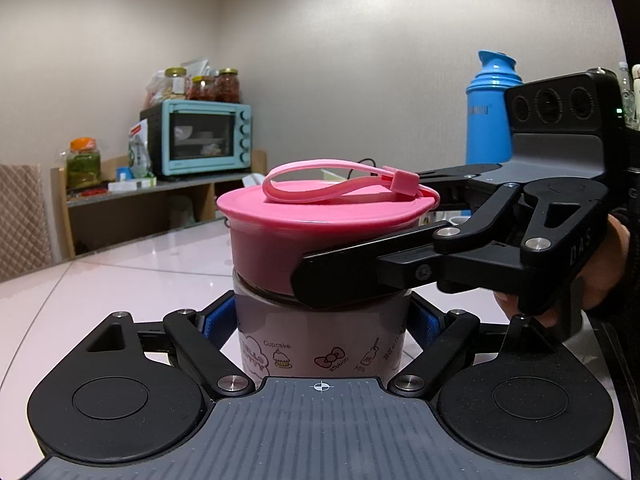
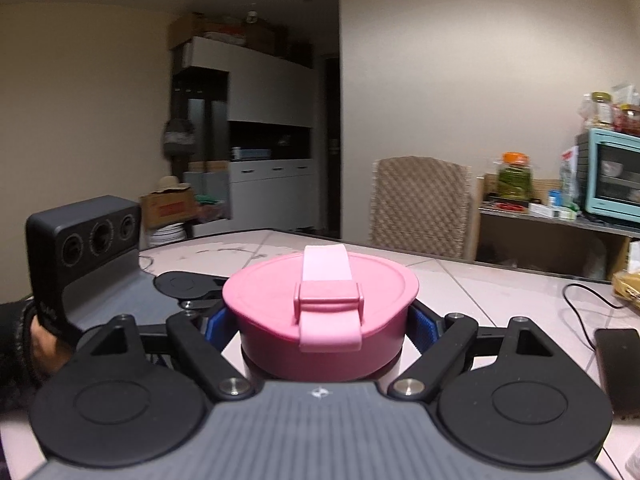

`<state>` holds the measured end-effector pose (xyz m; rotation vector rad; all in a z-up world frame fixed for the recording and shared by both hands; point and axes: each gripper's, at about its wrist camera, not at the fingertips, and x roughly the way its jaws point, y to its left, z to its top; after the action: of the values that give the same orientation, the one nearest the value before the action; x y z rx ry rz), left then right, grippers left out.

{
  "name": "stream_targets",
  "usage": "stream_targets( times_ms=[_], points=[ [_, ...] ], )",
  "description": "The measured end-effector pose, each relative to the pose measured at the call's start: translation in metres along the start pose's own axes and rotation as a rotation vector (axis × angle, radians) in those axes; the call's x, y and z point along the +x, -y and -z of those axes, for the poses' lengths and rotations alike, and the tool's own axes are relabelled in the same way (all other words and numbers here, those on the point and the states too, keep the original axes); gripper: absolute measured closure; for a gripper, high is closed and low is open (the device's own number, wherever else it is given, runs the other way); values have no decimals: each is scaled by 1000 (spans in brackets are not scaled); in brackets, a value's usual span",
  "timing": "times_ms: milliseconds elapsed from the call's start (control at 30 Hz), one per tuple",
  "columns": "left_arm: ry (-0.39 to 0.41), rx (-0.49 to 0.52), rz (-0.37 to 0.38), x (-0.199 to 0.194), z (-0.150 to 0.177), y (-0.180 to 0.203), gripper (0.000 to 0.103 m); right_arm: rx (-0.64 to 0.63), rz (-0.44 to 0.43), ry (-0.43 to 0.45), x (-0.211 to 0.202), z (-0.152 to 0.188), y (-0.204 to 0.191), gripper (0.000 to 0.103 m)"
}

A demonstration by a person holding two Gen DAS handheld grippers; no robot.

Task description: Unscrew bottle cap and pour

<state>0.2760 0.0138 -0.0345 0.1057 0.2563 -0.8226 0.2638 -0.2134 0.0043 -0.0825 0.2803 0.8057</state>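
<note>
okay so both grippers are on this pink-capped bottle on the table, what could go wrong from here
1. The left gripper clamps the bottle body low while the right gripper clamps the pink cap; if the lower grip slips, the whole bottle may spin instead of unscrewing.
2. The pink strap loops loosely over the cap and could snag a finger.
3. A phone and cable lie close by on the table; a spill might reach them.

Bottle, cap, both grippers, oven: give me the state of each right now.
bottle: upright on the table, clamped at the body.
pink cap: still on, strap lying across the top.
left gripper: shut on the bottle.
right gripper: shut on the pink cap.
toaster oven: door closed.
</note>
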Motion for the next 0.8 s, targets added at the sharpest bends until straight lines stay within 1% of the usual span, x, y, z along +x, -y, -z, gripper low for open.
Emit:
stream_targets(
  times_ms=[167, 233, 367, 467, 600, 700, 733, 767, 800],
  points=[
    [0, 1, 0, 0, 0, 0, 14, -27, -91, -4, -2, -2, 11, 17],
    [0, 1, 0, 0, 0, 0, 14, -40, -141, -3, -1, -2, 18, 17],
    [0, 1, 0, 0, 0, 0, 14, -56, -205, -7, -2, -4, 26, 17],
    [0, 1, 0, 0, 0, 1, 14, -57, -214, -8, -3, -5, 26, 17],
    [0, 1, -1, 0, 0, 1, 14, -47, -206, -9, -5, -6, 27, 17],
    [0, 0, 0, -1, 0, 1, 14, -47, -173, -15, -5, -9, 24, 15],
    [0, 0, 0, -1, 1, 1, 14, -48, -156, -20, -5, -10, 21, 11],
    [0, 0, 0, -1, 1, 2, 14, -49, -137, -25, -6, -11, 19, 8],
    [0, 0, 0, -1, 1, 2, 14, -48, -107, -31, -7, -13, 16, 8]
  ],
)
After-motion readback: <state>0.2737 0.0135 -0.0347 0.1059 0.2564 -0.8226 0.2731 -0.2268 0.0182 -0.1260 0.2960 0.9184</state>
